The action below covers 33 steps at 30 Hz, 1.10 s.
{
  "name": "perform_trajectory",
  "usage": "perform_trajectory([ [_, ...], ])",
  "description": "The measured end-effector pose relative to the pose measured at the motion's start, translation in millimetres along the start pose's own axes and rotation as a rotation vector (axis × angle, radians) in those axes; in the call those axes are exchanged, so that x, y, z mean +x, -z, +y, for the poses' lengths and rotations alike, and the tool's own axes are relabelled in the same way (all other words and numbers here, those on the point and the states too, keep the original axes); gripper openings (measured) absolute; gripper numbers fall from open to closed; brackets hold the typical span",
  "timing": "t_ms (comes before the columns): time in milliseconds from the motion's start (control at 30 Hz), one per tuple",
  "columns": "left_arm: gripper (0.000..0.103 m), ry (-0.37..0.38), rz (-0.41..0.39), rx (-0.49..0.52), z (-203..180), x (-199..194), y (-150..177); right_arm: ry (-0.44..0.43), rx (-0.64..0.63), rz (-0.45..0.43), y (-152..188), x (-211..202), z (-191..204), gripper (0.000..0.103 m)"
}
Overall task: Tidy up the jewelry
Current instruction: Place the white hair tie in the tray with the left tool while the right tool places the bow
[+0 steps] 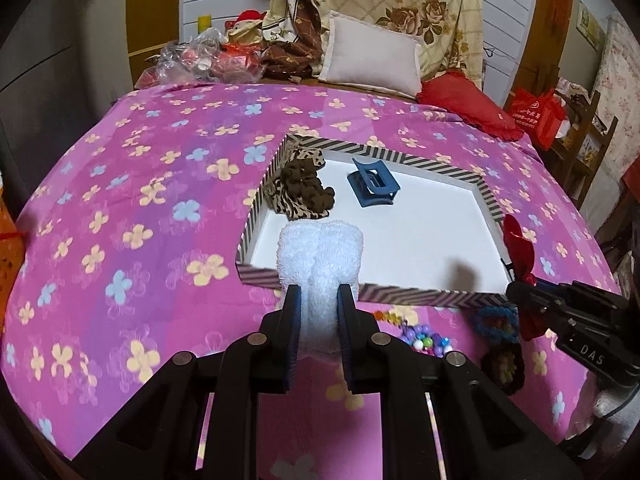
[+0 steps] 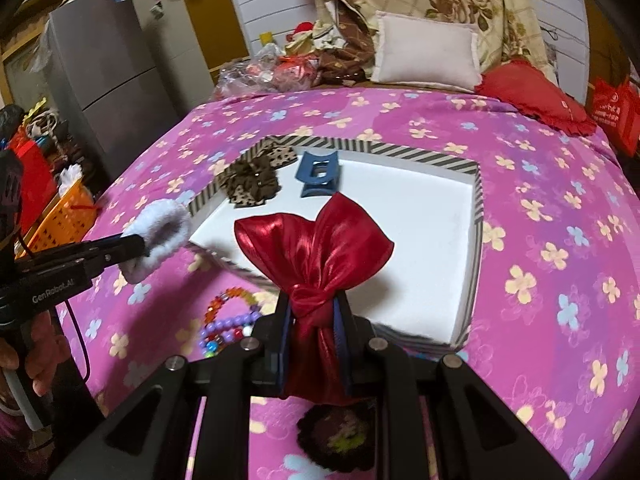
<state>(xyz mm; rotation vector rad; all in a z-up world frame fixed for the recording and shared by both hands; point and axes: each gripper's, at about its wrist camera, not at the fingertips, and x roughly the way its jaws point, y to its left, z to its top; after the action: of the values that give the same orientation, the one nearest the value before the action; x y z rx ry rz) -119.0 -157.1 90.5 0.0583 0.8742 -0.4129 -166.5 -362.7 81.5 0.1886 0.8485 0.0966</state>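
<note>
A striped-rim tray (image 1: 404, 156) with a white floor lies on the pink bedspread. In it are a leopard-print and brown scrunchie (image 1: 300, 188) and a blue claw clip (image 1: 374, 184). My left gripper (image 1: 318, 294) is shut on a fluffy white scrunchie (image 1: 320, 252), held over the tray's near left edge; it also shows in the right wrist view (image 2: 158, 236). My right gripper (image 2: 316, 304) is shut on a shiny red bow (image 2: 316, 240), held over the tray's near edge (image 2: 476, 216). Beaded bracelets (image 2: 228, 320) lie in front of the tray.
Crocheted dark flower pieces (image 1: 502, 344) lie near the tray's front right corner. Pillows (image 1: 372, 56), a red cushion (image 1: 464, 104) and plastic bags (image 1: 200, 56) sit at the bed's head. An orange basket (image 2: 60, 220) and grey fridge (image 2: 104, 80) stand left of the bed.
</note>
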Motion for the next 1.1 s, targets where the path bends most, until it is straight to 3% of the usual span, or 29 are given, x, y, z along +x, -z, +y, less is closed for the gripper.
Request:
perform_trajectory([
  [433,0.008,0.002,0.031,-0.052,18.0,35.5,-34.4,0.015,0.025,0.011,-35.6,26.2,-14.5,0.02],
  [1100,0.008,-0.064,0.105,-0.042,36.3,101.9,-44.9,0.083,0.145,0.141,-99.3,142.8,-49.2,0.02],
])
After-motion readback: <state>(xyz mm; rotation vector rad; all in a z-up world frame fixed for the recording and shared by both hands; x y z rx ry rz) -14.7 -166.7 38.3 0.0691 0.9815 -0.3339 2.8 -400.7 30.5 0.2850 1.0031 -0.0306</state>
